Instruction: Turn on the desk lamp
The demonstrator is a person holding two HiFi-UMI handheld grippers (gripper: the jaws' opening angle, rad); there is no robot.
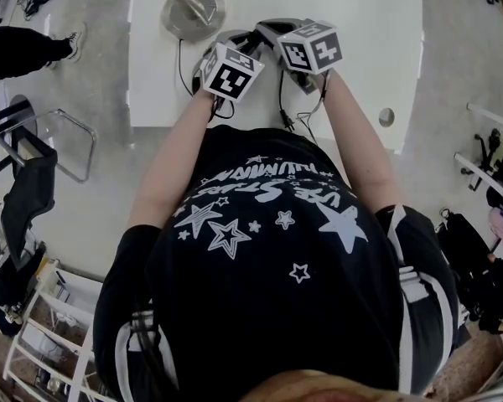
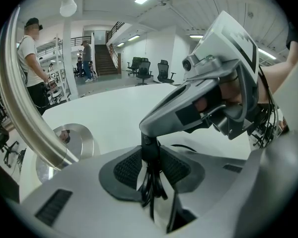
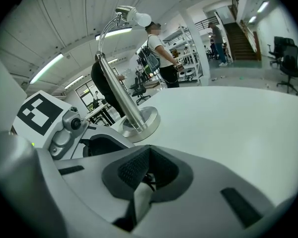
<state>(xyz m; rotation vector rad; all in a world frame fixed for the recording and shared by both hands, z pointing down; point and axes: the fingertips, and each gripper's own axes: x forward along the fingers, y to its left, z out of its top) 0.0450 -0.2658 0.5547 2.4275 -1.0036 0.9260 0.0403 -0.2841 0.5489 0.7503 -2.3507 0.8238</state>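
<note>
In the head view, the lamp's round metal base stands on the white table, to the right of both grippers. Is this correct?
No. The lamp's round metal base stands on the white table to the left of the left gripper and the right gripper, not to their right. The head view shows it.

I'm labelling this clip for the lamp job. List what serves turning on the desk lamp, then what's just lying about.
For the job: desk lamp; left gripper shut on the black cable; right gripper.
Lying about: dark garment on a chair; office chairs; staircase.
</note>
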